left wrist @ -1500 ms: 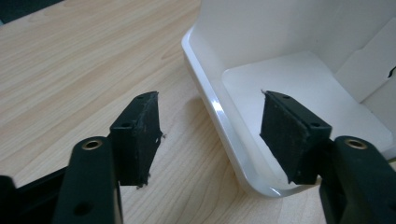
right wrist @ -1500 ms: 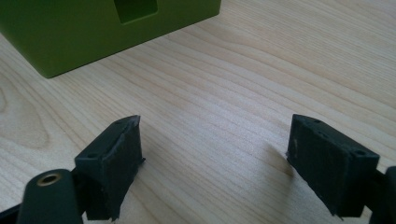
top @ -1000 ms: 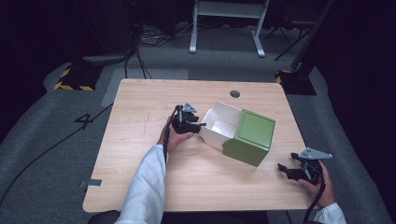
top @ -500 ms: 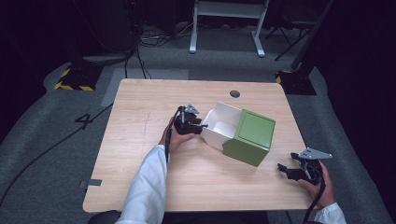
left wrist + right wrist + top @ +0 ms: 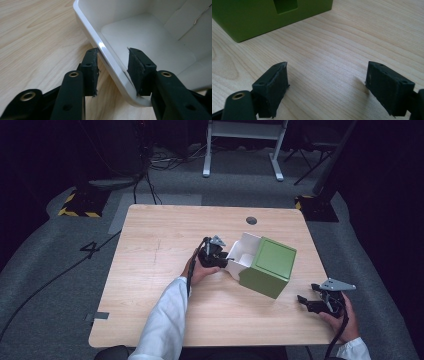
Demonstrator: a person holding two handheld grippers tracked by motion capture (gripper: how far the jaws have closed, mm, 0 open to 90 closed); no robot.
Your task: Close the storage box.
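Note:
A green box (image 5: 270, 265) sits right of the table's middle, with a white open tray (image 5: 243, 251) sticking out of its left side. My left gripper (image 5: 224, 257) is at the tray's near-left wall. In the left gripper view my left gripper (image 5: 113, 51) straddles the white tray (image 5: 150, 32), one pad outside its rim and one inside. Its jaws have just been closing and press on the wall. My right gripper (image 5: 306, 302) rests open near the table's front right corner. In the right gripper view my right gripper (image 5: 327, 85) holds nothing and faces the green box (image 5: 262, 15).
The wooden table (image 5: 150, 270) has a dark round cable hole (image 5: 251, 220) near its far edge. Cables and a yellow-black striped base (image 5: 80, 202) lie on the grey floor beyond the table's far left. White frame legs (image 5: 242, 150) stand behind it.
My left gripper has moved right to the white tray and its jaws have narrowed onto the tray's wall. The right hand has stayed where it was.

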